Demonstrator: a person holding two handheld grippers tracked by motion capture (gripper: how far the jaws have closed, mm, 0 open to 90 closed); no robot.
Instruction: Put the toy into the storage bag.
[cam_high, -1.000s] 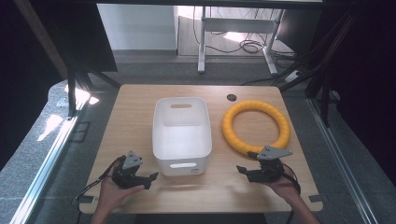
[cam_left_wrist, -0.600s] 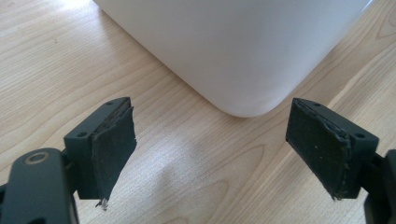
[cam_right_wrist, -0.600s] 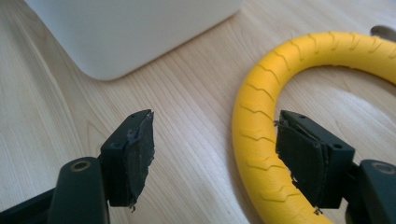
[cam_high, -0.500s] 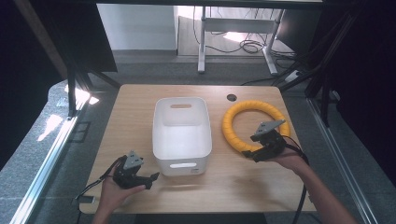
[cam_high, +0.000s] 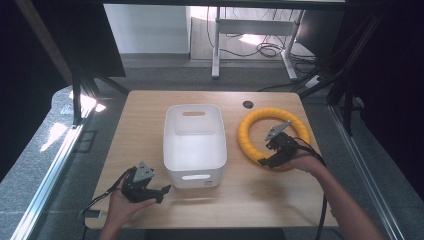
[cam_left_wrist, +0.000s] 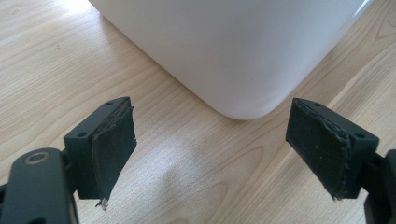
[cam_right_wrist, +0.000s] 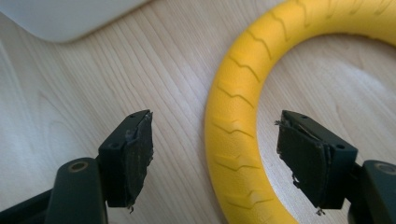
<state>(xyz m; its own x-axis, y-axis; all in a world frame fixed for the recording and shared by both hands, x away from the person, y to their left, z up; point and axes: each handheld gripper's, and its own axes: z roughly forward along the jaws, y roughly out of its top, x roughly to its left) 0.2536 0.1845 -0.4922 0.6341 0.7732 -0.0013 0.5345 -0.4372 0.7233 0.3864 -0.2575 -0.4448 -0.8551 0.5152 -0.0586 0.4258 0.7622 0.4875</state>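
While the right gripper (cam_right_wrist: 215, 158) straddles the yellow ring (cam_right_wrist: 238, 140) with jaws spread, the left gripper (cam_left_wrist: 210, 149), also spread and empty, faces the white bin (cam_left_wrist: 233, 46).

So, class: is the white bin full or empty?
Empty. From the high view, the white bin shows only bare white floor inside; the yellow ring lies outside it on the table.

Ring (cam_high: 253, 142) was bright yellow, with chevron-shaped grooves pressed along its surface — same yellow, no second colour. Bin (cam_high: 194, 150) was plain white, unpatterned. Worktop (cam_high: 145, 115) was pale wood with fine light-brown grain lines and a small dark round spot (cam_high: 248, 104) near the far edge. Both tools — left tool (cam_left_wrist: 210, 154), right tool (cam_right_wrist: 215, 158) — were black, pads matte dark grey, frayed at edges. Cables black.
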